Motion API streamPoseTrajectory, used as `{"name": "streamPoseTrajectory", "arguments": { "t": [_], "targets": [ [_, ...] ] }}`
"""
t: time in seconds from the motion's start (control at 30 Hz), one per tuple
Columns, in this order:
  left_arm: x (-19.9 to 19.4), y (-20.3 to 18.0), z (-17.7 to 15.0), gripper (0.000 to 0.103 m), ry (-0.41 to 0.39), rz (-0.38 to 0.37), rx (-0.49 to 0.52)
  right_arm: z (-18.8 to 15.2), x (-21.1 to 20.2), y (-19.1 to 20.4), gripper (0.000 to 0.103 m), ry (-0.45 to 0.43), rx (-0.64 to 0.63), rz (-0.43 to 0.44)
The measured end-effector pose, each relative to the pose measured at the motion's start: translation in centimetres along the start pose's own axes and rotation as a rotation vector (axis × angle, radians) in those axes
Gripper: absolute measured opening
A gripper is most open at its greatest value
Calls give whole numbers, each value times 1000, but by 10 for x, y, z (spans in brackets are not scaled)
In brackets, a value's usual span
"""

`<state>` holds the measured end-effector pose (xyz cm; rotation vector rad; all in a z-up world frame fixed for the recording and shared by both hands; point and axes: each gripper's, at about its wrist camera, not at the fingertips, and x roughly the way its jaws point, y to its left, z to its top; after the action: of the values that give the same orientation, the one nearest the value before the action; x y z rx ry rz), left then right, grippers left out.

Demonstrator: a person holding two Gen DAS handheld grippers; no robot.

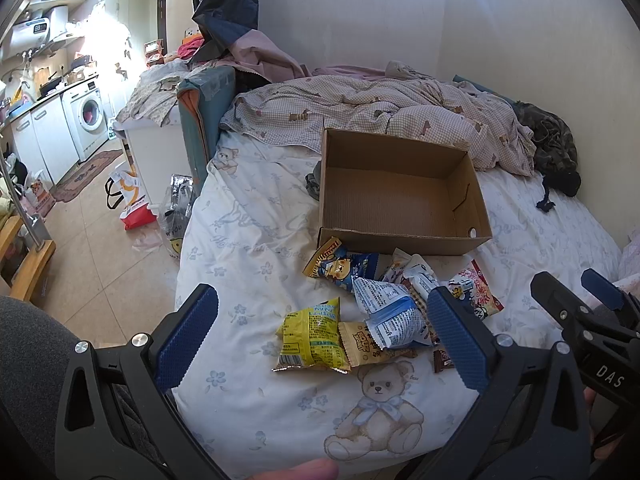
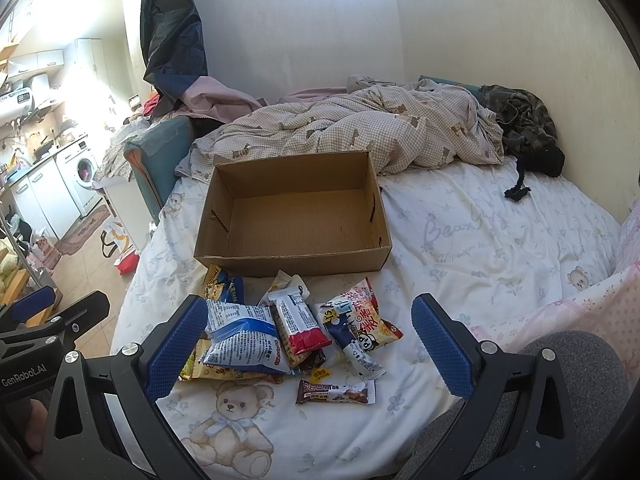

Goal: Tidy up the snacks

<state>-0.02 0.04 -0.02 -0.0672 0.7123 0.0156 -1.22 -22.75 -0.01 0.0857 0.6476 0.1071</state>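
Surface: you are working over a bed (image 2: 480, 240) with a white sheet printed with teddy bears and pale flowers.
Box: an open cardboard box (image 2: 292, 216) sits on the sheet, nothing inside.
Snacks: a loose pile of snack packets (image 2: 288, 328) lies just in front of the box; a chocolate bar (image 2: 336, 392) lies apart on the near side, a yellow packet (image 1: 312, 336) at the pile's left edge.
Bedding: a checked quilt (image 2: 360, 128) is bunched behind the box, dark camouflage clothing (image 2: 524, 128) beside it by the wall.
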Motion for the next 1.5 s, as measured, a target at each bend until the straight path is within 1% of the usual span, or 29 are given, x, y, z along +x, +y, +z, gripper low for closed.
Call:
{"name": "streamPoseTrajectory", "arguments": {
  "t": [1.5],
  "targets": [
    [0, 3, 0, 103, 1, 3, 3, -1, 1, -3, 103, 2, 10, 0]
  ]
}}
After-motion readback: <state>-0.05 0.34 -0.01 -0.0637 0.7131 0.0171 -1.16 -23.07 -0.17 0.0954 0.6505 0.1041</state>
